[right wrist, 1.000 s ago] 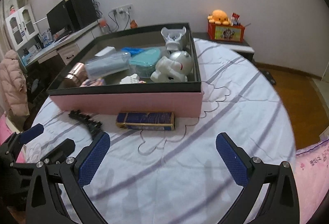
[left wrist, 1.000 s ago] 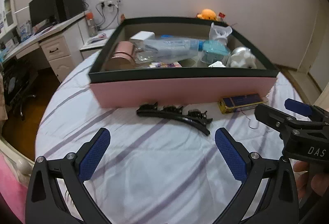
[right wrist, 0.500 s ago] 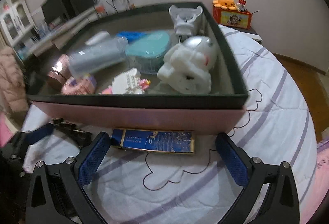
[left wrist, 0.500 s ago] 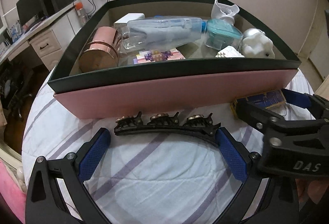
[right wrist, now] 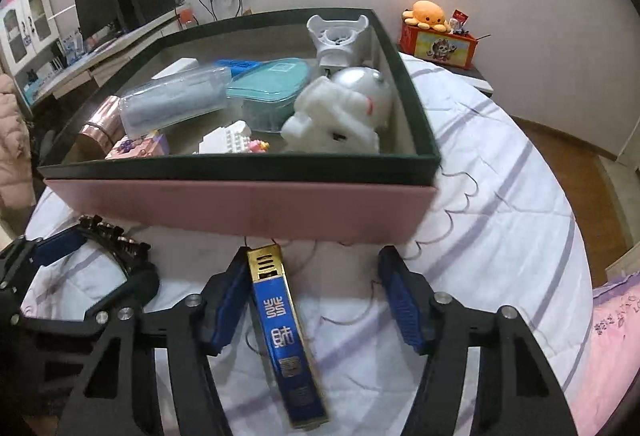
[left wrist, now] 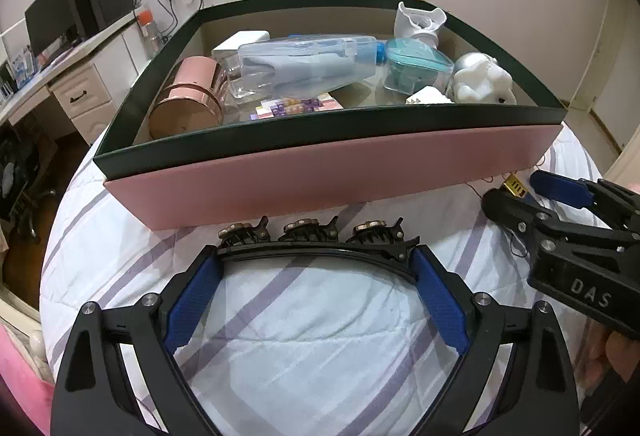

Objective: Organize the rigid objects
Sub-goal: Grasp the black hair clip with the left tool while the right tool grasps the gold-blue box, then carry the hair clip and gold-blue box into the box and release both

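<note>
On striped bedspread, blue box lengthwise between right tongs.

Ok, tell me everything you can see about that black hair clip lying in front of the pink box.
The hair clip is a long, curved black bar, plastic-looking, with three small claw clips along its back, each topped with a bronze-coloured piece. It lies flat on the striped bedsheet, just in front of the pink box, not clearly touching it. The left gripper is open around it, a blue pad at each end of the bar; whether the pads press it yet is unclear.
</note>
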